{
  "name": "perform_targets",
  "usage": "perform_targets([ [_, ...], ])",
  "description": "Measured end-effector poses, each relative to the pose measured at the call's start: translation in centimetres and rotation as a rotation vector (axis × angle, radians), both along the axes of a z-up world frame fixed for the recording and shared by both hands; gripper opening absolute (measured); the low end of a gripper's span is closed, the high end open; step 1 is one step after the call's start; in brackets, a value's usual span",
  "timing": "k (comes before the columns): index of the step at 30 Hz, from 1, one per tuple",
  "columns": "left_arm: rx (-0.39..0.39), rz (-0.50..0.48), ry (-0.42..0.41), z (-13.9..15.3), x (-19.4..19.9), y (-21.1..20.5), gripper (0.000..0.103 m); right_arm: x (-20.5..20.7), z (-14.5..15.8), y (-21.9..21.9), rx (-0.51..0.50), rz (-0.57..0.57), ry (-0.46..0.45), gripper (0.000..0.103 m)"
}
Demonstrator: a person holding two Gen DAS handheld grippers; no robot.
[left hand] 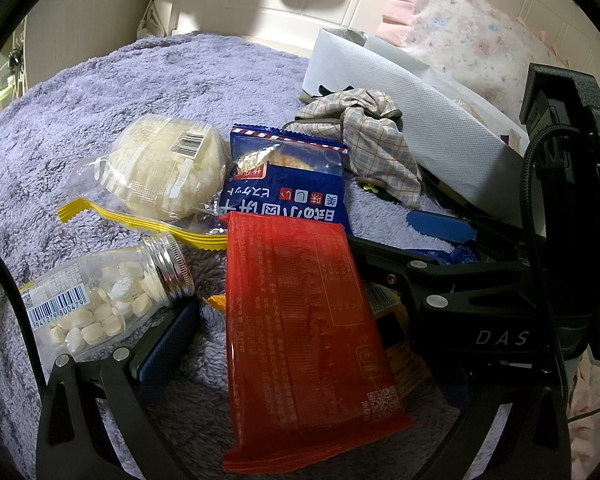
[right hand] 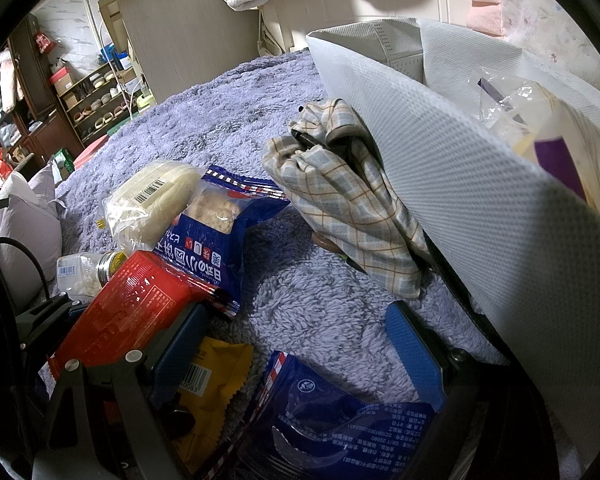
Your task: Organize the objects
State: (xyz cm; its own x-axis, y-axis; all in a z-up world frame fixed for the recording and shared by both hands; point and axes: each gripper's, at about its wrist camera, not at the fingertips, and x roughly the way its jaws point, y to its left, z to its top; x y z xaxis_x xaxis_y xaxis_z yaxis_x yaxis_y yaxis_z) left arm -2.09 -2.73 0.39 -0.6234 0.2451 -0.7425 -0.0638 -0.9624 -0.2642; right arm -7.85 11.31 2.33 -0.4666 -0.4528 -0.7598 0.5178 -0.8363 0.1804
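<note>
Nearest, a red snack packet [left hand: 300,336] lies between the left gripper [left hand: 284,344] fingers; whether they clench it I cannot tell. At ten o'clock rests a tablet bottle [left hand: 108,296], at twelve a blue biscuit packet [left hand: 288,184]. Right gripper [right hand: 300,356] spread wide over a blue wrapper [right hand: 340,432], white bag [right hand: 480,208] at two o'clock on the purple blanket [right hand: 308,292].

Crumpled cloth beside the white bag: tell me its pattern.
The cloth is a grey-blue and cream check with thin orange-brown lines; the right wrist view shows it best.
</note>
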Motion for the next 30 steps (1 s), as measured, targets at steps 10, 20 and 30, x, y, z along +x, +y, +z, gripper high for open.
perform_targets([
  [10, 0.001, 0.0, 0.0, 0.02, -0.01, -0.05, 0.103, 0.05, 0.01, 0.0, 0.0, 0.0, 0.001, 0.092],
  [20, 0.0, 0.001, 0.0, 0.02, 0.02, 0.04, 0.103, 0.05, 0.01, -0.02, 0.0, 0.0, 0.0, 0.092],
  [30, 0.004, 0.003, 0.002, 0.0, -0.08, 0.04, 0.103, 0.1, 0.08, 0.08, 0.0, 0.001, 0.001, 0.092],
])
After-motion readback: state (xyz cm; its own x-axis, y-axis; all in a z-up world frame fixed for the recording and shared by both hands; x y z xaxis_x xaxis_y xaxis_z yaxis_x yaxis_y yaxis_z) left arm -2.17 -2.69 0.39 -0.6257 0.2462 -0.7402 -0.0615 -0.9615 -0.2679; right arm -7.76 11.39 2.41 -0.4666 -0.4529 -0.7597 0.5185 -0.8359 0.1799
